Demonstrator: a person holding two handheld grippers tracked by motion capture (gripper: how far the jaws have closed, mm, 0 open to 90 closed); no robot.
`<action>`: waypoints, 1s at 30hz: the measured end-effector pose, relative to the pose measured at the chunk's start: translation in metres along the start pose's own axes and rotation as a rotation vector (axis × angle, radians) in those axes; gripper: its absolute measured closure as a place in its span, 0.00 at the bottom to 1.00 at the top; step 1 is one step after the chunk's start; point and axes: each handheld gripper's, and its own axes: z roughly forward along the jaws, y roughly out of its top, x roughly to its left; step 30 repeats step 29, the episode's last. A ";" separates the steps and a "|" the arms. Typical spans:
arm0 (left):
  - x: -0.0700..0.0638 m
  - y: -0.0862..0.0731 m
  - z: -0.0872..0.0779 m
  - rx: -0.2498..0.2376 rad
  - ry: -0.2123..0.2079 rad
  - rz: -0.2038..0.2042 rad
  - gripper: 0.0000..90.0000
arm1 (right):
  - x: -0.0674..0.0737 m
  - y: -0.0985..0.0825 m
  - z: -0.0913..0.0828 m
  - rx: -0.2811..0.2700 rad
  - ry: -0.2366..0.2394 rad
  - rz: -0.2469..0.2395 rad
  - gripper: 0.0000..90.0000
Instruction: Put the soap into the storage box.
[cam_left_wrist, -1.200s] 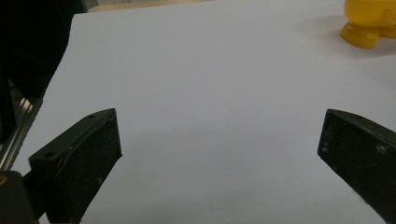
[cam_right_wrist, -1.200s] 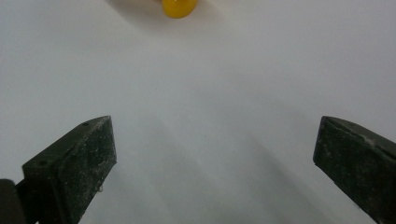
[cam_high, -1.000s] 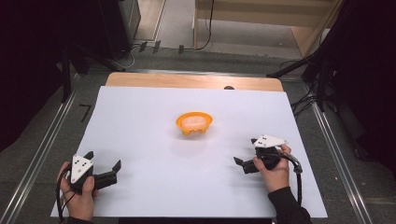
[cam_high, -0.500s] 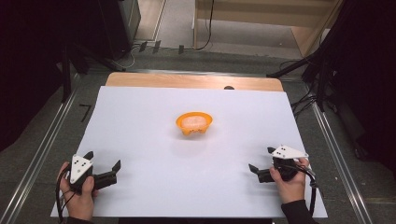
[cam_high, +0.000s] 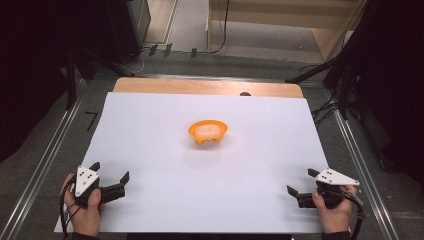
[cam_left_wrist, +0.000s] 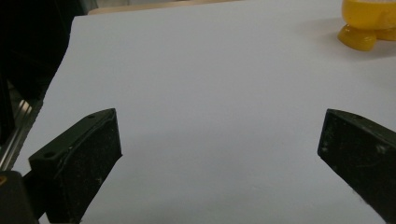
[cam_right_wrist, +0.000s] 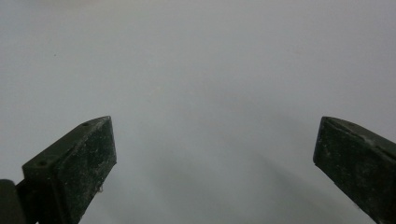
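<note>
So the bowl (cam_high: 208, 132) — small, orange, kind of scalloped or lobed around the bottom — sits upright near the middle of the white sheet (cam_high: 150, 130), a bit toward the far side. There's something pale pinkish-white inside, can't tell what. From the left gripper view you get its stubby rounded feet (cam_left_wrist: 357, 37) at the top right corner.

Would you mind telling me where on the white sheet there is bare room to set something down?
Nearly all of the white sheet is free: the wide strips left and right of the orange bowl, and the band between it and the left gripper and right gripper. The only occupied spots are the bowl at the centre and the two near corners.
</note>
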 end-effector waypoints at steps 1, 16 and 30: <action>0.000 0.000 0.000 0.000 0.001 0.000 0.00 | -0.002 -0.002 -0.003 -0.002 -0.007 0.004 0.00; 0.000 0.000 0.000 0.002 0.003 0.001 0.00 | -0.020 -0.022 -0.033 -0.026 -0.073 0.046 0.00; 0.000 0.001 0.002 0.023 -0.004 0.003 0.00 | -0.021 -0.022 -0.030 -0.019 -0.059 0.049 0.00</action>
